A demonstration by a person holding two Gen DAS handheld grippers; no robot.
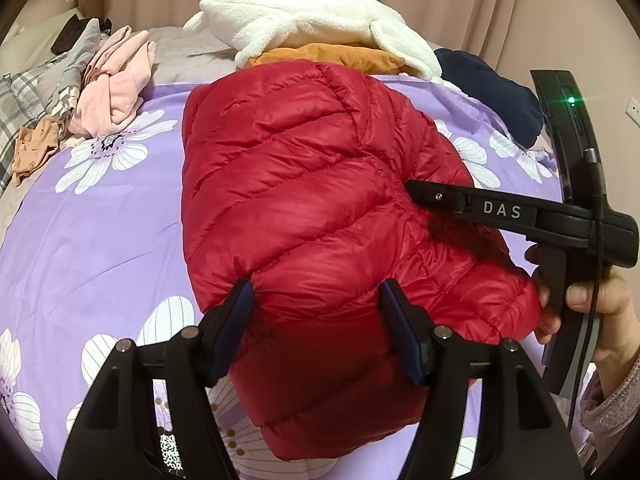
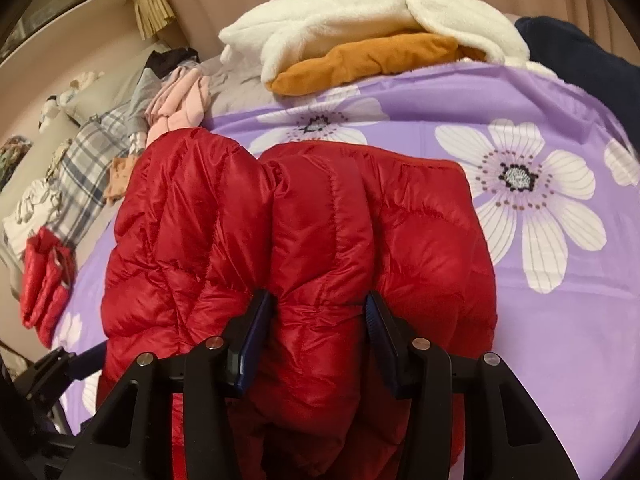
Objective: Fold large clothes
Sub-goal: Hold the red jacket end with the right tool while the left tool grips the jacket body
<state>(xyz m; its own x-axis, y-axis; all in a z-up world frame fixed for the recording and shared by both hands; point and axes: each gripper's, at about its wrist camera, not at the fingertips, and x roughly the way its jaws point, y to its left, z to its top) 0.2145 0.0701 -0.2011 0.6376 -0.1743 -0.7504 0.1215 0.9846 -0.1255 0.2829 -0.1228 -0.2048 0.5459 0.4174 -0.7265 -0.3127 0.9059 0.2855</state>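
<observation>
Red puffer jacket (image 1: 304, 184) was glossy quilted nylon; purple floral sheet (image 1: 100, 232) smooth cloth; white fleece (image 1: 304, 20) fluffy; left gripper (image 1: 316, 300) matt black plastic.

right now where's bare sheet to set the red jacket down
Bare sheet right of the jacket, and left of it below the pink clothes. Crowded at the far edge: the white fleece pile.

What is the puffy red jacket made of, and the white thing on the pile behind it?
The red jacket looks like thin, shiny nylon with soft filling: it gleams and bulges between stitched lines. The white garment looks like plush fleece: a matte, fuzzy surface with no shine. I cannot confirm either fabric from the pictures alone.
</observation>
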